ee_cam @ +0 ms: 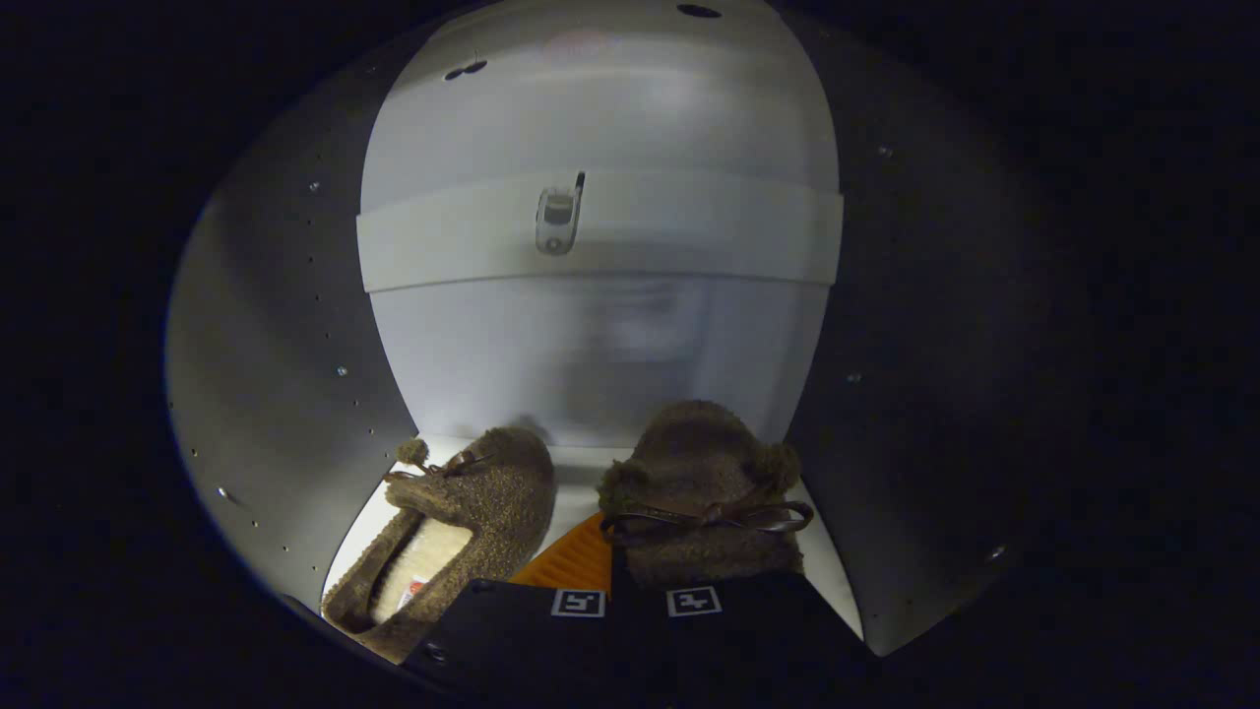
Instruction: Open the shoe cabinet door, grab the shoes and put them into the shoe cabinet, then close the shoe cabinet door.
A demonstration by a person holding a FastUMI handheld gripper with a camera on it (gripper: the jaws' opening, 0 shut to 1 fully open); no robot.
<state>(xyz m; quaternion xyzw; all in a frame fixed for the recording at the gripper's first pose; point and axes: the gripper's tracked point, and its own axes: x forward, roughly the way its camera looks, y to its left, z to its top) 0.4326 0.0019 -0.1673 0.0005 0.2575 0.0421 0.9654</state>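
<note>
The gripper [636, 601] has its jaws pinching the near edge of a brown fuzzy slipper with a ribbon bow [704, 502]. Left of the fingers rests its cream-lined mate [463, 522], both inside the white shoe cabinet [591, 345].

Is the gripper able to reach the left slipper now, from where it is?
Probably yes. The gripper seems shut on the right slipper; once released, the left slipper lies uncovered just beside it.

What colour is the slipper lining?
Cream, inside the brown fuzzy slipper beside the tongs, which look shut; gripper view.
</note>
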